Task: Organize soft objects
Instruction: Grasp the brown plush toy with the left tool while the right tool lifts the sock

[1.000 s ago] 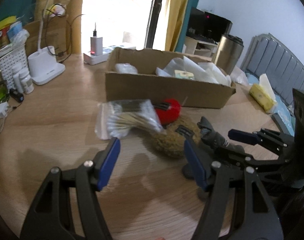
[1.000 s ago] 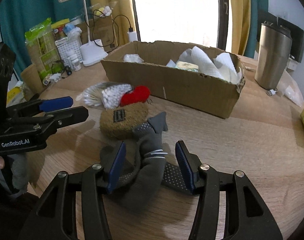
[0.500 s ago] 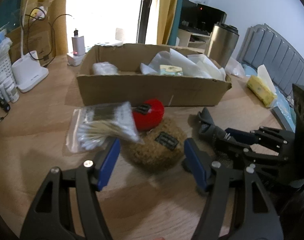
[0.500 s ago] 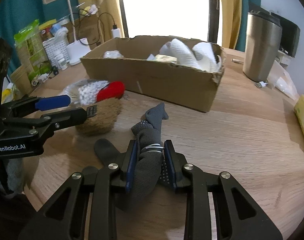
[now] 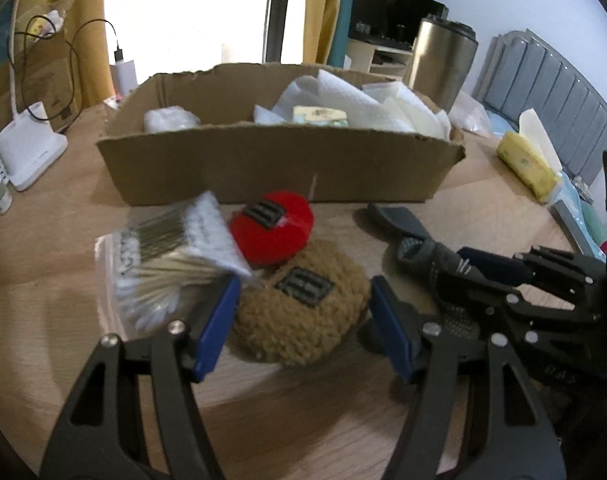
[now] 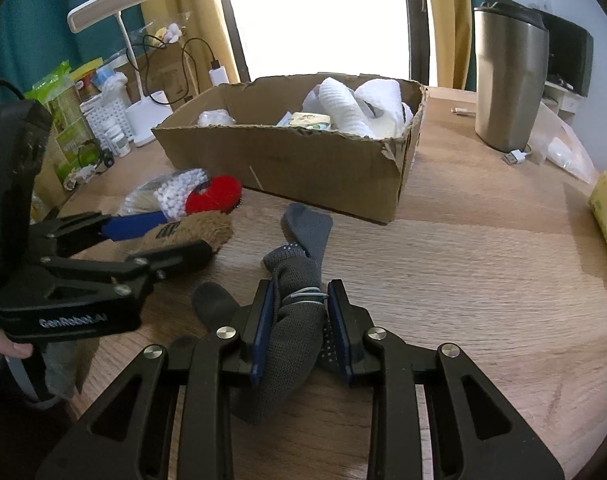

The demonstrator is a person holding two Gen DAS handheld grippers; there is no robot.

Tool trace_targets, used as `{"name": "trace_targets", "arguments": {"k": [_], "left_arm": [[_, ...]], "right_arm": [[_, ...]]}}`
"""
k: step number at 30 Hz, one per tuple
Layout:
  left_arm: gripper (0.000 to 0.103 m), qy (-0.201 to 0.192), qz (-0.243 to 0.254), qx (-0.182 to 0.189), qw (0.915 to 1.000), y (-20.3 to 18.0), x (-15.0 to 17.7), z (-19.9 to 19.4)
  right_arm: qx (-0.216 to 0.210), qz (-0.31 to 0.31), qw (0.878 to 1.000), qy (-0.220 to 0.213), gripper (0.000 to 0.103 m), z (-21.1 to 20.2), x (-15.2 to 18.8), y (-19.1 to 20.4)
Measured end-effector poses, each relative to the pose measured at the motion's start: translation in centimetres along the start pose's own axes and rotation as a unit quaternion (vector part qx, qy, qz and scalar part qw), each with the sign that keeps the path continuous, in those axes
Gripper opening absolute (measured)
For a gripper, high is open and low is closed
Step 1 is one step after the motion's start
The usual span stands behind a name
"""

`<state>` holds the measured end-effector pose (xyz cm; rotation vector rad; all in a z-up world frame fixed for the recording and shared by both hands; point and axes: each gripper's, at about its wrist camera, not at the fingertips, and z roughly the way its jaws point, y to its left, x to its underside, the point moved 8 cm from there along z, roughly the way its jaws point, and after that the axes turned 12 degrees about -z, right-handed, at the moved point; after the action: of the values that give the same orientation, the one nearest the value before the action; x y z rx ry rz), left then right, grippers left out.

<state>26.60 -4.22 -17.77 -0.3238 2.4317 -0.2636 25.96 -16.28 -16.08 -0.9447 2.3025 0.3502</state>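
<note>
Left wrist view: my left gripper point(image 5: 301, 322) has its fingers spread wide, one on each side of the brown fuzzy pad point(image 5: 299, 304), which lies flat on the wooden table point(image 5: 43, 280). I can't tell whether the pads touch it yet. A red fuzzy pad point(image 5: 273, 228) sits just behind the brown one, overlapping its far edge, and a clear bag of cotton swabs point(image 5: 171, 260) lies to their left, leaning onto the red pad. Behind all three stands the cardboard box point(image 5: 271, 164), with white paper towels point(image 5: 343, 100) and a small yellow packet point(image 5: 319, 114) inside. To my right, the right gripper point(image 5: 479, 268) comes in low, with the grey sock point(image 5: 419, 244) between its fingers.

Right wrist view: my right gripper point(image 6: 301, 320) is clamped narrow on the grey sock point(image 6: 299, 320), both blue pads pressing its bunched middle. The sock's toe end lies forward on the table, pointing toward the box point(image 6: 303, 168). Over on the left, the left gripper point(image 6: 163, 240) straddles the brown pad point(image 6: 199, 232), fingers apart. A steel tumbler point(image 6: 507, 76) stands far right, beyond the box.
</note>
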Motion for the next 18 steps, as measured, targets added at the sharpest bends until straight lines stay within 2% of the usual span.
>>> {"name": "trace_targets", "arguments": {"k": [6,8,12,18], "left_arm": [[0.067,-0.004,0.004,0.016,0.9998,-0.4,0.1,-0.4],[0.059,-0.003,0.010,0.026,0.9996,-0.7,0.3,-0.6],[0.053,0.000,0.022,0.043,0.9988,-1.4,0.7,-1.1],[0.050,-0.009,0.027,0.058,0.9979,-2.0,0.9,-2.6]], "right_arm": [[-0.003,0.000,1.000,0.000,0.029,0.1,0.0,0.1],[-0.002,-0.001,1.000,0.000,0.029,0.1,0.1,0.1],[0.000,-0.004,1.000,0.000,0.029,0.1,0.1,0.2],[-0.008,0.006,1.000,-0.004,0.028,-0.5,0.1,0.3]]}}
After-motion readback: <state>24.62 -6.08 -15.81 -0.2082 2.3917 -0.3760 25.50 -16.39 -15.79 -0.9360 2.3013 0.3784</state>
